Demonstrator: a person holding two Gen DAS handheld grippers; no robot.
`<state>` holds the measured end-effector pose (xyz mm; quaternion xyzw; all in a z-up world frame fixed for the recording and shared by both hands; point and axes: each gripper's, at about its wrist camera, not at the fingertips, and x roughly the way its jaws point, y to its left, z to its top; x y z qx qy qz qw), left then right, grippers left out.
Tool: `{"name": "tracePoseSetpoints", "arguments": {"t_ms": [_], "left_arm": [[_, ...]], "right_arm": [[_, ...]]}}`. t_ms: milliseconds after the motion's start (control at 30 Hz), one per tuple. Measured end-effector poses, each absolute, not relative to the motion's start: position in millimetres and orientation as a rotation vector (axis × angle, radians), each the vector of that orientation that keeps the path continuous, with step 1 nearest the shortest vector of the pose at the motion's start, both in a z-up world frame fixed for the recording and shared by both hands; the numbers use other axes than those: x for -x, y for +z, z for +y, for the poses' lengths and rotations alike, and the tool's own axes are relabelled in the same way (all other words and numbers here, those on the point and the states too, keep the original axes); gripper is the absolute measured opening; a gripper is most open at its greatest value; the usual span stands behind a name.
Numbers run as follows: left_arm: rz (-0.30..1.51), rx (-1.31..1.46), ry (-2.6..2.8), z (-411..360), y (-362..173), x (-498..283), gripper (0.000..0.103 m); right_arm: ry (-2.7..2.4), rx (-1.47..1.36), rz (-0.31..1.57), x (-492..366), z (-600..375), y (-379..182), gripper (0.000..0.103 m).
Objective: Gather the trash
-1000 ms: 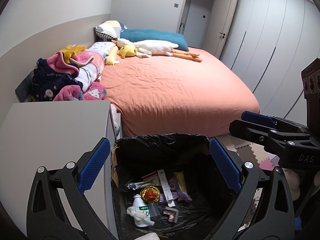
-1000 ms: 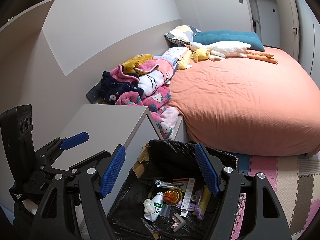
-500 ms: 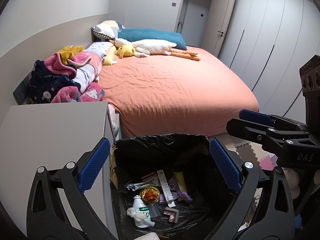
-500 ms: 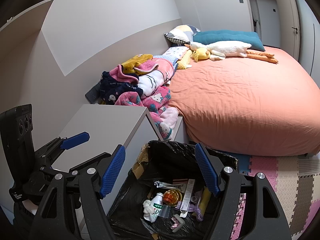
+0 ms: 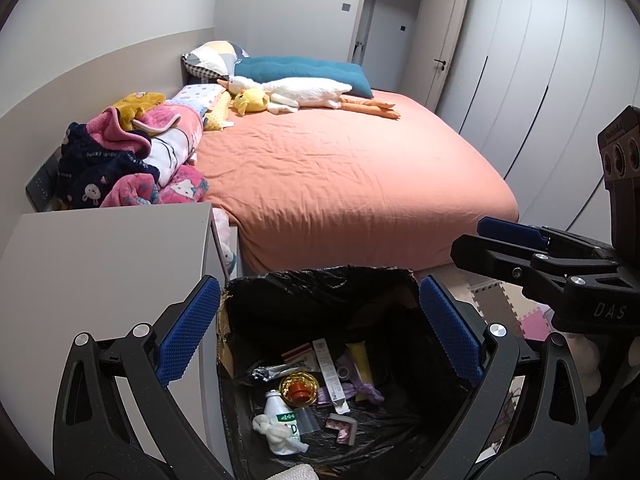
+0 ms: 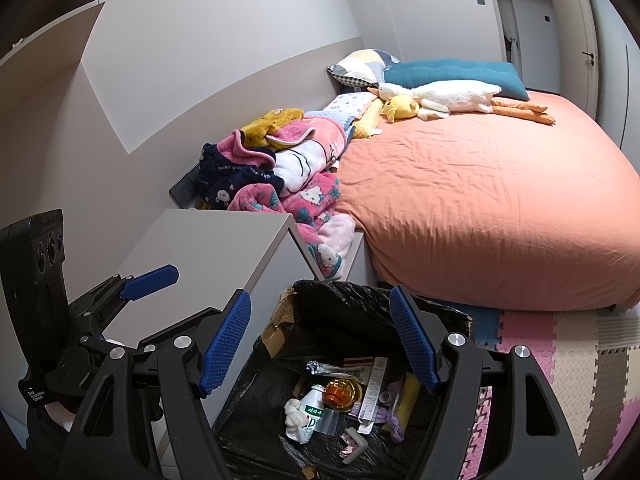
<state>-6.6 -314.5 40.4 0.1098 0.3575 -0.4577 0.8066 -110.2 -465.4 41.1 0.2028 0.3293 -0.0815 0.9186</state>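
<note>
Trash (image 5: pixel 316 392) lies at the bottom of the black-lined bin (image 5: pixel 320 280): light wrappers, a small bottle, soft tissue. Above the bin, the left gripper (image 5: pixel 316 332) and right gripper (image 6: pixel 320 344) are held spread and empty. The liner looks thin and slippery; it would best be gathered at the rim.

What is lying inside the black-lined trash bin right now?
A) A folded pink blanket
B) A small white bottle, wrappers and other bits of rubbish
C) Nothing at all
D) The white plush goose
B: the trash bin holds a small white bottle, wrappers and scraps, while the plush goose lies on the bed.
</note>
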Motion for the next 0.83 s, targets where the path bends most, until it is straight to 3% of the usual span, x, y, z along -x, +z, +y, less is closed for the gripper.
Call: {"name": "tracePoseSetpoints", "arguments": {"t_ms": [833], "left_arm": [[0.72, -0.267, -0.977, -314.8, 43.1, 14.5, 0.096]], "right_arm": [[-0.167, -0.42, 0.681, 110.5, -464.9, 36.2, 0.073]]}}
